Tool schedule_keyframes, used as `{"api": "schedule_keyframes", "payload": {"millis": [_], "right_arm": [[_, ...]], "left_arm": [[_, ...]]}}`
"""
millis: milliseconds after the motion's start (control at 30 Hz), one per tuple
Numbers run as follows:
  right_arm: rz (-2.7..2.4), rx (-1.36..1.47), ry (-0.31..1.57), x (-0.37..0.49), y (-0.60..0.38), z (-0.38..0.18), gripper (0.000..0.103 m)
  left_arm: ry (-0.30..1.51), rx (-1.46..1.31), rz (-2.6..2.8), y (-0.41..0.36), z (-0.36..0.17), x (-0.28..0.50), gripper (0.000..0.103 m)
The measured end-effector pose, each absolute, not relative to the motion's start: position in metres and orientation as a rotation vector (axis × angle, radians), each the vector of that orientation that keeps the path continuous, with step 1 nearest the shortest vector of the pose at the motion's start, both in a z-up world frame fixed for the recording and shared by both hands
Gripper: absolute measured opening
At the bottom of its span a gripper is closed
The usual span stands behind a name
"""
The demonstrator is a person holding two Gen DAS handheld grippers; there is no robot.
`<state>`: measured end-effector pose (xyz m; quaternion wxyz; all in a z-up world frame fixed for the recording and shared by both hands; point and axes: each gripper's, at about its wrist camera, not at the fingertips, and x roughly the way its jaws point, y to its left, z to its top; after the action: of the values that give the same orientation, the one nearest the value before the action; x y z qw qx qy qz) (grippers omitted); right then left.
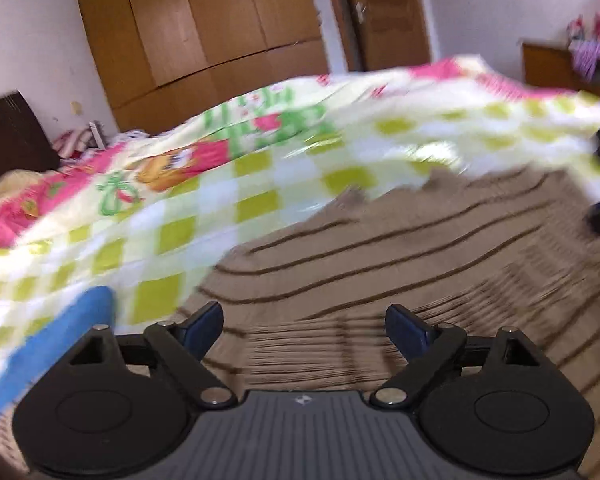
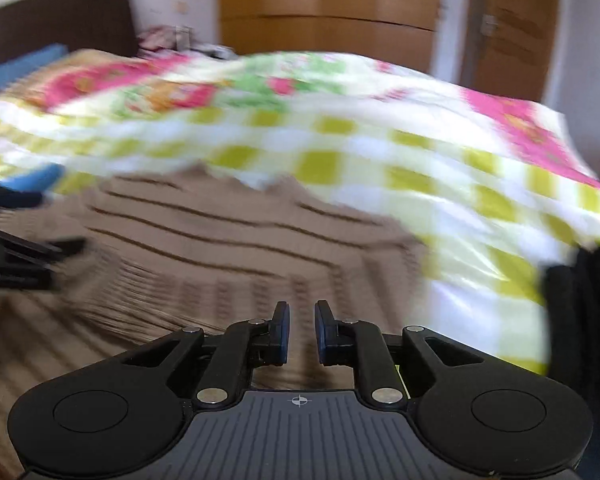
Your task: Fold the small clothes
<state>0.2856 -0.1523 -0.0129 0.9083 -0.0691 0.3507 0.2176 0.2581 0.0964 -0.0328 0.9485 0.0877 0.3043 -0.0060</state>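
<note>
Left claw (image 1: pixel 304 330) gaping wide, nothing between fingers, hovering over brown striped knit garment (image 1: pixel 440 248) lying spread on bed just ahead and below. Right claw (image 2: pixel 302 330) showing narrow gap, holding nothing, same garment lying beneath and ahead of it. Checkered floral bedsheet (image 1: pixel 260 168) stretching beyond garment. Blue cloth (image 1: pixel 80 320) sitting left of left claw. Both views blurring.

Right gripper (image 2: pixel 302 330) at bottom centre, jaws a narrow gap apart, nothing between them. Brown striped knit (image 2: pixel 220 240) fills centre and lower left, on checked sheet (image 2: pixel 440 168). Left gripper (image 2: pixel 16 256) at left edge. Wardrobe (image 2: pixel 328 4) up top. Blurry.
</note>
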Motion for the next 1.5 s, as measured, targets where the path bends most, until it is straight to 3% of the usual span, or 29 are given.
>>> {"api": "schedule_keyframes", "payload": {"millis": [167,267,500,567,967,1100,1233,1500], "right_arm": [[0.661,-0.143,0.817,0.304,-0.112,-0.031,0.014],[0.585,-0.164,0.868,0.327,-0.103,-0.054,0.001],[0.488,-0.088,0.87,0.347,-0.109,-0.052,0.0],[0.508,-0.107,0.842,0.33,-0.111,-0.039,0.014],[0.52,-0.146,0.934,0.293,-0.131,-0.04,0.012],[0.535,-0.128,0.866,0.283,-0.126,-0.024,0.016],[0.529,-0.12,0.953,0.281,-0.125,-0.049,0.02],[0.597,-0.206,0.785,0.247,-0.093,0.0,0.023]], "left_arm": [[0.653,0.181,-0.173,0.069,-0.046,0.253,0.101],[0.758,0.197,-0.211,0.065,-0.067,0.258,0.101],[0.753,0.16,-0.196,0.077,-0.059,0.25,0.1],[0.721,0.149,-0.177,0.084,-0.05,0.24,0.1],[0.792,0.144,-0.12,0.093,-0.063,0.248,0.101],[0.754,0.14,-0.079,0.097,-0.057,0.239,0.101],[0.813,0.112,-0.076,0.105,-0.068,0.242,0.102],[0.757,0.008,0.018,0.143,-0.044,0.186,0.101]]}}
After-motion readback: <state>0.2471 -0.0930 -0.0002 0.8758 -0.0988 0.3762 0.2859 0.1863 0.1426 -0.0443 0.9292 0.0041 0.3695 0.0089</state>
